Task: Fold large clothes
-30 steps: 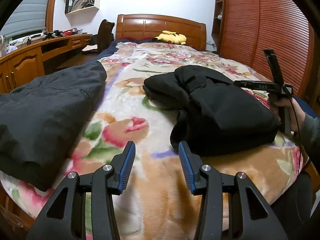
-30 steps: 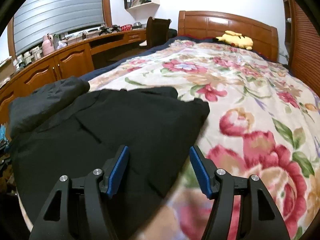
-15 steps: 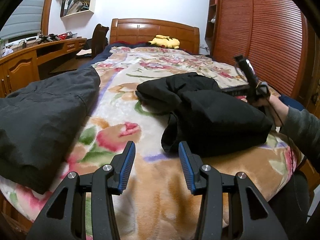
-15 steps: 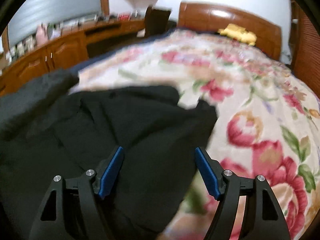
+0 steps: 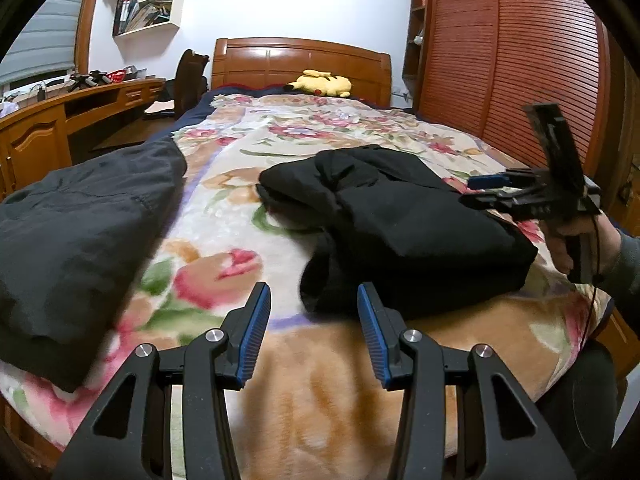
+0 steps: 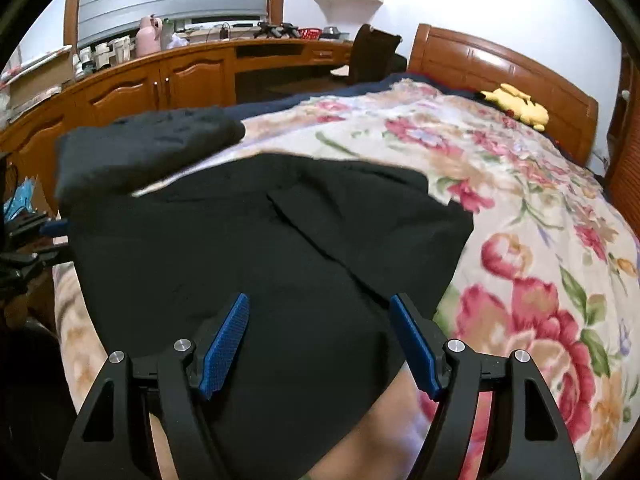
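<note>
Both tongs, left [image 5: 313, 330] and right [image 6: 320, 346], hang spread and empty; the black coat [image 6: 256, 264] looks soft, bulky, floppy—best pinched at a corner hem.

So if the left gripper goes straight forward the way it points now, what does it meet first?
Probably the near edge of the folded black garment, lying just beyond the open left gripper. Only bare floral blanket shows between them, though depth is hard to judge through the fisheye.
</note>
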